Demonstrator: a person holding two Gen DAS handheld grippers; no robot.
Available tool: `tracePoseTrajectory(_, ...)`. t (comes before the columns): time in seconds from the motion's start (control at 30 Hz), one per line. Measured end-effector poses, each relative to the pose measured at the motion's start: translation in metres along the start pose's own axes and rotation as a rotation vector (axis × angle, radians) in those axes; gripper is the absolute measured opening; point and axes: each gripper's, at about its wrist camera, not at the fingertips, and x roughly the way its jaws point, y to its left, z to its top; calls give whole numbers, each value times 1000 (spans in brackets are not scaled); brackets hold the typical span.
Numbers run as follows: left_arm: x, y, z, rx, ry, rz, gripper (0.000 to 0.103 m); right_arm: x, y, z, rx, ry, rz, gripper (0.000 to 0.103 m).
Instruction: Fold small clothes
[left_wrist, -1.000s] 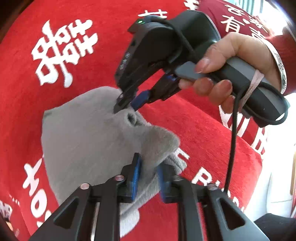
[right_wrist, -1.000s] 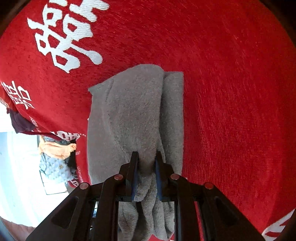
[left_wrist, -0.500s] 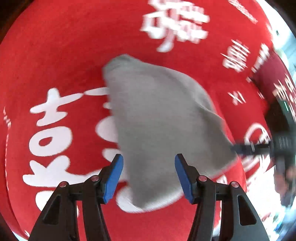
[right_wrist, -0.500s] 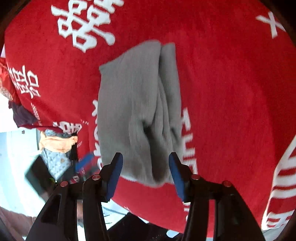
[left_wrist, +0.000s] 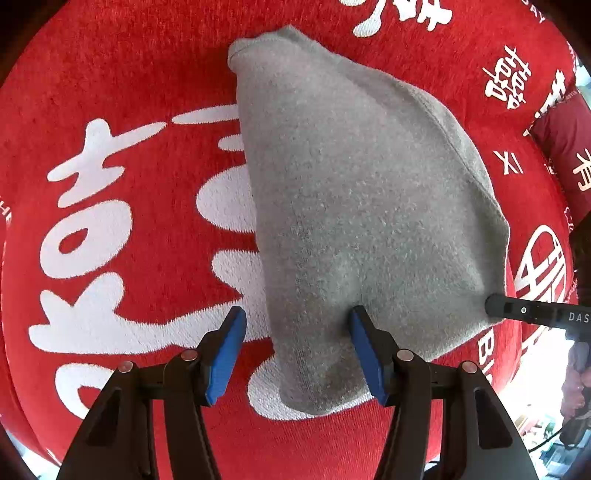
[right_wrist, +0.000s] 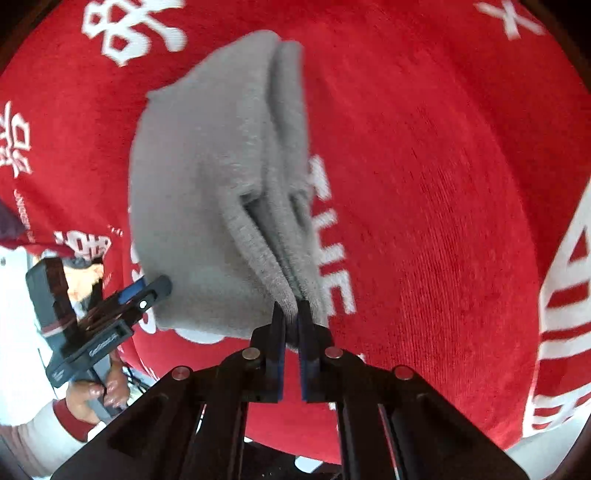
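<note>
Our right gripper (right_wrist: 291, 314), open half a second ago, now pinches the grey cloth (right_wrist: 207, 177) at its near edge. Our left gripper (left_wrist: 295, 332) still spread, cloth corner between the fingers.

Both wrist views close above, facing down; share grey cloth (left_wrist: 362, 221)

Bright daylight; fisheye-warped edges; right view motion-blurred.

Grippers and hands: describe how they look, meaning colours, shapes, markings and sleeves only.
The left gripper has black angular arms with triangular cut-outs, silver round rivets and blue finger pads. The right gripper is built the same, with black arms, silver rivets and blue pad edges. Seen from the right wrist view, the left unit's dark grey body carries white lettering. The left hand has glossy nails and a red-and-white sleeve cuff.
</note>
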Motion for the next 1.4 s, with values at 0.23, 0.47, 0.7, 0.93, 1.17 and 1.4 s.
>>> tracePoseTrajectory(0.23, 0, 6, 2, -46, 19, -5, 66, -12, 4, -1, 1, 16, -8, 7)
tracePoseTrajectory(0.47, 1, 6, 1, -56, 24, -5, 66, -47, 26, 10, -56, -84, -72, 12)
tracePoseTrajectory(0.7, 4, 4, 3, -91, 35, -7, 67, -47, 64, 36, -156, -154, -35, 12)
tracePoseTrajectory(0.93, 5, 8, 1, -90, 40, -9, 68, -12, 42, 42, -73, -89, -87, 10)
tracePoseTrajectory(1.17, 6, 14, 1, -102, 44, -2, 76, -17, 43, 34, -115, -63, -95, 10)
tracePoseTrajectory(1.4, 6, 17, 2, -100, 46, -4, 76, -19, 43, 35, -99, -58, -94, 10)
